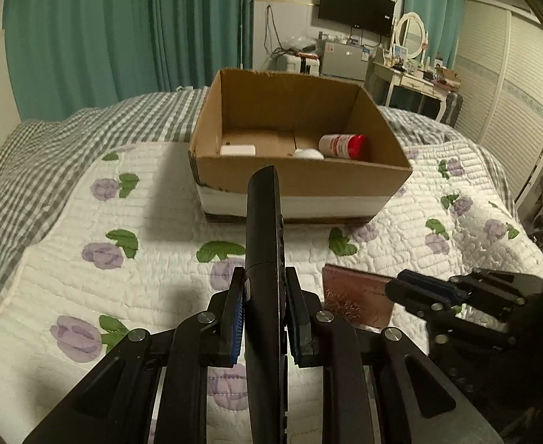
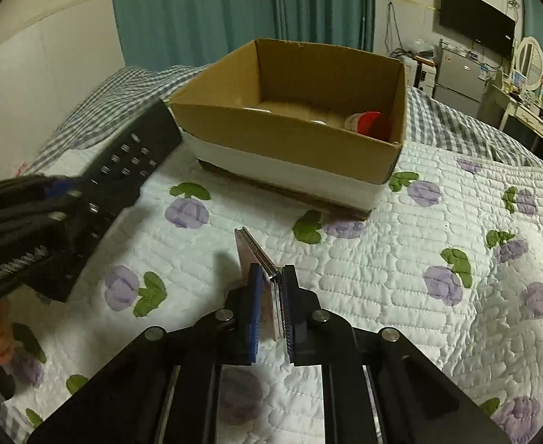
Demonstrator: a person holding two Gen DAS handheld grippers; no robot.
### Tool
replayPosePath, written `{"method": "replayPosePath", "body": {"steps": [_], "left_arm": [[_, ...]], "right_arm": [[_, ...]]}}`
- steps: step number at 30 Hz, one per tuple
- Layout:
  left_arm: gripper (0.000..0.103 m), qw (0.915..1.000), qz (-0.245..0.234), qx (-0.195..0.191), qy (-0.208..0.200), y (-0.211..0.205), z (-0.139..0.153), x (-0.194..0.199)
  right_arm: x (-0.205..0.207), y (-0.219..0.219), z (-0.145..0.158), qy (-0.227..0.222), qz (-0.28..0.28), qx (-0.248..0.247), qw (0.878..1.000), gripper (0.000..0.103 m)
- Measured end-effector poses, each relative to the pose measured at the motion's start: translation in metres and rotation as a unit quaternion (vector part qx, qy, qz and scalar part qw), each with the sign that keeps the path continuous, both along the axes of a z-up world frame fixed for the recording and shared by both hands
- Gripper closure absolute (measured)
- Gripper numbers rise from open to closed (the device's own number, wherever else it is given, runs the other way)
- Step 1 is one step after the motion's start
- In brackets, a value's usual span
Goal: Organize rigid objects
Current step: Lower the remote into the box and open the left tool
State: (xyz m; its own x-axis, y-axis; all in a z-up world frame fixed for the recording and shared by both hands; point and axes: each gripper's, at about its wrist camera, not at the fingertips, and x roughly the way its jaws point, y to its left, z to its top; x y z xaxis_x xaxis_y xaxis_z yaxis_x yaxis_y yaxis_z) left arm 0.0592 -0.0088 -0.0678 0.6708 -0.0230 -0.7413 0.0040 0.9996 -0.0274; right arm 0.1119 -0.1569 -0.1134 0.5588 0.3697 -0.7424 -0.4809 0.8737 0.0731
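My left gripper (image 1: 265, 277) is shut on a black remote control (image 1: 263, 222), held above the quilt and pointing at an open cardboard box (image 1: 301, 175). The remote also shows in the right wrist view (image 2: 131, 155), with the left gripper (image 2: 64, 192) at far left. My right gripper (image 2: 271, 273) is shut on a thin reddish-brown flat case (image 2: 256, 255), held edge-up over the bed. In the left wrist view the case (image 1: 356, 299) and right gripper (image 1: 397, 285) are at lower right. The box holds a red-capped white bottle (image 1: 341, 145), a white flat block (image 1: 237, 149) and a white round thing (image 1: 308, 153).
The box (image 2: 293, 137) stands on a white quilt with purple flowers (image 2: 438, 244) over a grey checked blanket (image 1: 31, 155). Teal curtains hang behind. A dressing table (image 1: 415, 74), a small fridge and a wall television stand at the back right.
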Motion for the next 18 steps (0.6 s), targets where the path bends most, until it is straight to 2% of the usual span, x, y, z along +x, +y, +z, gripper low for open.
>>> {"method": "replayPosePath", "body": {"steps": [4, 10, 14, 15, 18], "left_arm": [[0.083, 1.0000, 0.004, -0.008, 0.003, 0.005, 0.002, 0.002], [0.083, 0.9994, -0.009, -0.009, -0.031, 0.006, 0.039, 0.014], [0.083, 0.9984, -0.019, -0.005, -0.053, 0.002, 0.067, 0.040], [0.083, 0.9982, -0.021, -0.002, -0.057, 0.001, 0.071, 0.047], [0.083, 0.9980, -0.024, 0.003, -0.058, -0.001, 0.077, 0.075]], "right_arm": [[-0.004, -0.005, 0.013, -0.023, -0.003, 0.020, 1.000, 0.094], [0.002, -0.002, 0.070, -0.080, 0.016, 0.030, 0.996, 0.095], [0.013, 0.006, 0.104, -0.116, 0.029, 0.021, 0.993, 0.098], [0.019, 0.007, 0.114, -0.126, 0.031, 0.022, 0.991, 0.103], [0.037, 0.006, 0.139, -0.158, 0.021, 0.027, 0.987, 0.103]]}}
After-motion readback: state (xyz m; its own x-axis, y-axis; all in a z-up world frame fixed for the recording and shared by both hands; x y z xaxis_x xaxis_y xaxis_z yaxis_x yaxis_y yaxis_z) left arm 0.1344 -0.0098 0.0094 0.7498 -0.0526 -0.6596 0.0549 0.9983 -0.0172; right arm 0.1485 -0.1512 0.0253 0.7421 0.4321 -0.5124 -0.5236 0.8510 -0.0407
